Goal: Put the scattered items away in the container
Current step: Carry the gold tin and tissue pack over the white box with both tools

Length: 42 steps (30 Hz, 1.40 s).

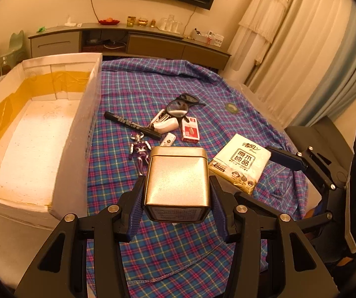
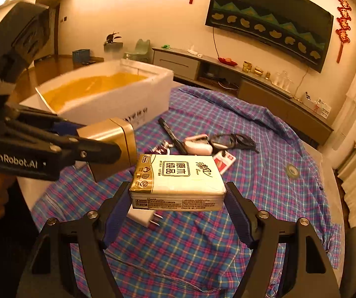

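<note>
My left gripper (image 1: 177, 181) is shut on a gold metal tin (image 1: 178, 173), held off the plaid cloth just right of the white foam box (image 1: 78, 134). My right gripper (image 2: 177, 186) is shut on a white tissue pack (image 2: 178, 173), raised above the cloth. The left wrist view shows that pack (image 1: 240, 166) to the right of the tin, with the right gripper (image 1: 281, 157) at its far side. In the right wrist view the left gripper (image 2: 118, 146) holds the tin (image 2: 113, 136) near the box (image 2: 118, 104), which has yellow tape inside and nothing in it.
On the cloth lie a black marker (image 1: 130, 125), glasses (image 1: 181, 104), a white case (image 1: 165, 123), a red-and-white box (image 1: 190, 131), a purple figure (image 1: 140, 151) and a tape roll (image 1: 232, 108). A white charger plug (image 2: 144, 217) lies under the pack. A TV cabinet stands behind.
</note>
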### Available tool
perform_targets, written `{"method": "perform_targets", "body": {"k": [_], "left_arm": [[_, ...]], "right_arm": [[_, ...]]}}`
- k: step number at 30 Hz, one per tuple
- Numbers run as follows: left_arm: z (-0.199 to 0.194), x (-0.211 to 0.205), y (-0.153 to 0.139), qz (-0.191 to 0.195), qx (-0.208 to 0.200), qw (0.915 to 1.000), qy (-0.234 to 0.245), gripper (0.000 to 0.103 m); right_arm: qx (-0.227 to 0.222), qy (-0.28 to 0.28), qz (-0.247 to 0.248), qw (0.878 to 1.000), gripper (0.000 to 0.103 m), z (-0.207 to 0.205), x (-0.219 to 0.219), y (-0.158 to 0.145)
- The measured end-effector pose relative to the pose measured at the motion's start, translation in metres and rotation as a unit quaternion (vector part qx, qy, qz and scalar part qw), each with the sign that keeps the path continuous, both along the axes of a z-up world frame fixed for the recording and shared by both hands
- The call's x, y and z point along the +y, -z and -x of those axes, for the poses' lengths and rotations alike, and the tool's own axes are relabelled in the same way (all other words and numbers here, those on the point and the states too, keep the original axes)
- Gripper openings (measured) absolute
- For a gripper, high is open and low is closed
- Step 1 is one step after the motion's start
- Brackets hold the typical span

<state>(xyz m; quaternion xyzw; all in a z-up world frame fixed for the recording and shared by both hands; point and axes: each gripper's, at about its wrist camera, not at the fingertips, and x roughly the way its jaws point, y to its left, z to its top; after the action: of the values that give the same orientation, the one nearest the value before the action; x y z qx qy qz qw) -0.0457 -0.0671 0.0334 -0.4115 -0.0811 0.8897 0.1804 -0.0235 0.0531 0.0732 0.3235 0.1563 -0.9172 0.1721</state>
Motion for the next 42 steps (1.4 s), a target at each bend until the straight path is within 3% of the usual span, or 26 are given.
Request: {"method": "perform_targets", "body": {"k": [21,30,42], "left_arm": [[-0.005,-0.054,-0.065,-0.028,0.053,0.9979,-0.023,0.051],[-0.004,-0.084,-0.082,-0.030,0.070,0.9960,-0.046,0.050],[0.017,-0.126,-0.091,-0.050,0.060,0.9943,-0.072,0.051]], "right_arm": [[0.012,-0.046,0.021,0.999,0.075,0.011,-0.042,-0.072],[0.012,-0.068,0.028,0.997,0.075,0.017,-0.073,-0.087],[-0.018,-0.089,0.060,0.994,0.075,0.053,-0.101,-0.099]]}}
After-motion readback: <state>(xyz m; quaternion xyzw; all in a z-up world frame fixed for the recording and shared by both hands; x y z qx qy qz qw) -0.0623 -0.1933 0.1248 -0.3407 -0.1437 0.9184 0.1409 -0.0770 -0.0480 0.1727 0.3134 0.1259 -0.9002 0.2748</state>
